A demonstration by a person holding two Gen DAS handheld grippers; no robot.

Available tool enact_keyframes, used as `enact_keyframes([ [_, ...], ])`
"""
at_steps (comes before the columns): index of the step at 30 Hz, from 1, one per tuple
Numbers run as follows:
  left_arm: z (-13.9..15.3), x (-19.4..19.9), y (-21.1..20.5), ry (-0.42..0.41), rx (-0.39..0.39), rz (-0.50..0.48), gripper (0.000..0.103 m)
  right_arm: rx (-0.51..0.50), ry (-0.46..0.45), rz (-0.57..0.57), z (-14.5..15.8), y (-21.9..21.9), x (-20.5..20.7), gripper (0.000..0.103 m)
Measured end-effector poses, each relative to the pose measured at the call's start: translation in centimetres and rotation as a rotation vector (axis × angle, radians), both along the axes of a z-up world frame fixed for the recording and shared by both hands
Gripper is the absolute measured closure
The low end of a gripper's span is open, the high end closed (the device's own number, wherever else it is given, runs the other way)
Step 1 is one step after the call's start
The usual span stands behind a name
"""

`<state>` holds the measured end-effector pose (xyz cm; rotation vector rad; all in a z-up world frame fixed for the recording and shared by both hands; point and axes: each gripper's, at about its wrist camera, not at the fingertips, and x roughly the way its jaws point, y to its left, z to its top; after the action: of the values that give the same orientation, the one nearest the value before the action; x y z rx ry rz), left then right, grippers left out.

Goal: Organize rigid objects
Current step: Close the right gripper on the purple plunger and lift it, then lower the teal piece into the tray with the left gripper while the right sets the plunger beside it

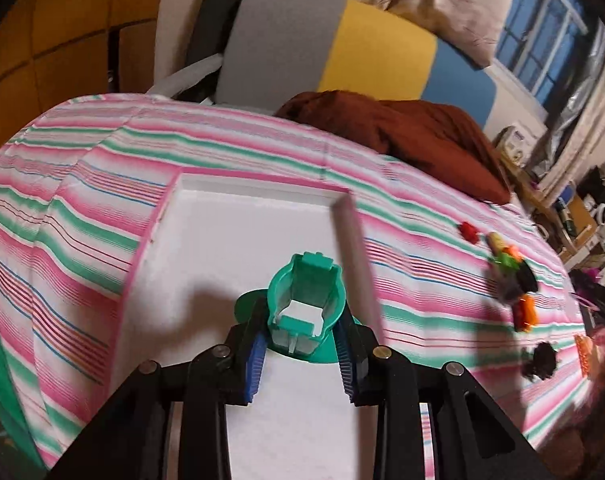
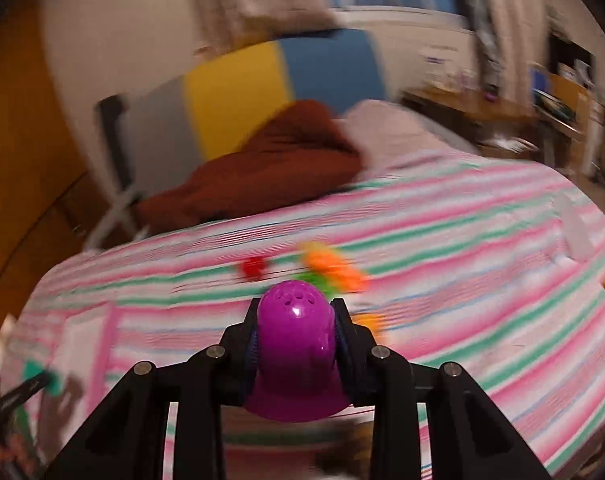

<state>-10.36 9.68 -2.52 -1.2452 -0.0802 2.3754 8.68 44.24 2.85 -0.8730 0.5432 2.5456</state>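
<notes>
**A:** Start big: what carries everything?

**B:** A bed under a pink, green and white striped cover [image 1: 102, 216]. On it lies a white shallow tray [image 1: 238, 220], bare inside. To its right a loose scatter of small toy pieces [image 1: 514, 280] sits on the cover, well apart from the tray: red, orange, green, black.

**A:** And the 2 claws?

**B:** The left claw [image 1: 302, 344] is clenched on a teal plastic hat [image 1: 304, 304], pads pressing its crown from both sides, hollow underside facing the camera, brim low. It hangs over the tray's right part, probably to set it down there.

**A:** The right one?

**B:** The right claw [image 2: 294, 344] grips a glossy purple hat [image 2: 294, 340], domed, with small vent holes on top and a flared brim toward the camera. It is above the cover, near the scatter. That view is smeared, so I can't tell how high it is.

**A:** Why by the crown?

**B:** My guess: the crown is narrow enough to fit between the pads.
</notes>
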Motion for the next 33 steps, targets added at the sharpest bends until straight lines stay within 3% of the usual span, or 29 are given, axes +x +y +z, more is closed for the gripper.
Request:
enact_keyframes([
  [6, -0.6, -4.3, -0.4, -0.033, 0.017, 0.028, 0.069, -0.05, 0.005, 0.27, 0.5, -9.3, -6.0, 0.071],
  [14, -0.8, -7.1, 0.4, -0.006, -0.039, 0.024, 0.069, -0.08, -0.048, 0.452, -1.5, -17.7, -11.4, 0.071],
  [20, -0.1, -7.5, -2.0, -0.027, 0.094, 0.08, 0.067, -0.08, -0.125, 0.526, -3.5, -21.1, -14.5, 0.071],
  [25, 1.1, -4.7, -5.6, 0.049, 0.155, 0.171, 0.038, -0.067, -0.217, 0.594, -5.6, -23.6, -16.2, 0.071],
  [30, 0.1, -1.5, -9.1, 0.038, 0.2, 0.289, 0.029, -0.051, -0.279, 0.613, -7.1, -25.3, -17.8, 0.071],
  [33, -0.7, 0.4, -10.0, 0.03, 0.175, 0.293, 0.029, -0.038, -0.301, 0.588, -7.7, -25.1, -19.8, 0.071],
])
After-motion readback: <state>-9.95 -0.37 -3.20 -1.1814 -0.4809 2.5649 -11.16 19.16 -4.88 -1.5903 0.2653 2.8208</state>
